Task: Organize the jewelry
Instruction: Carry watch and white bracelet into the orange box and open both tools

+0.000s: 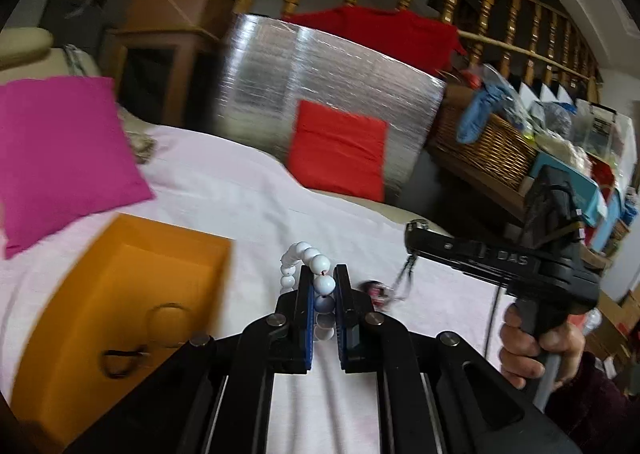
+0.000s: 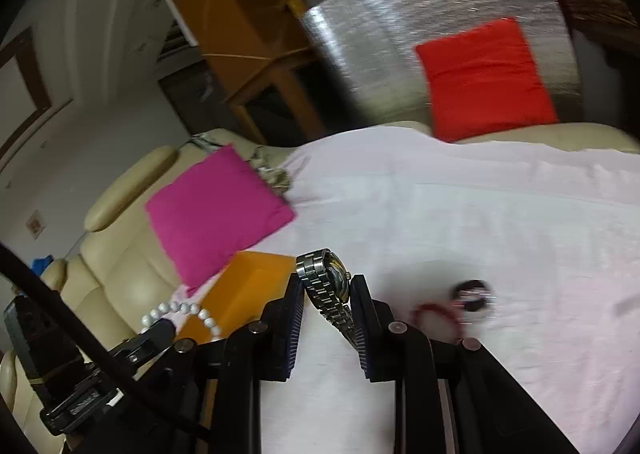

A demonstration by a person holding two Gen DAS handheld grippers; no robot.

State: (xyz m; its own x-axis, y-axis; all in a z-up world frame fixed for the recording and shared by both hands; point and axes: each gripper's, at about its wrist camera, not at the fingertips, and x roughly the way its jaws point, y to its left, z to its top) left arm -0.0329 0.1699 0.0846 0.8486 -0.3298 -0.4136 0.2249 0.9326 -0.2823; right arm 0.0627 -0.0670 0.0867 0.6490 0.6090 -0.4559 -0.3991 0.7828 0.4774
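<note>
Steel watch (image 2: 326, 286) upright between claw pads.

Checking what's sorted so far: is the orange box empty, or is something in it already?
Not empty. The orange box is open, and the left wrist view shows a ring-shaped piece and a dark loop lying inside; blur hides what they are.

- the left wrist view looks forward and slightly down along its black gripper fingers (image 1: 304, 294), close above the pale pink sheet (image 1: 224, 190) on the bed.
- the right wrist view faces the same way, rolled to one side, just as close.
- both share the open orange box (image 1: 120, 294) (image 2: 248, 290), magenta cushion (image 1: 60, 150) (image 2: 216, 210), red cushion (image 1: 340, 150) (image 2: 484, 78) and silver foil panel (image 1: 320, 70) (image 2: 400, 22).
</note>
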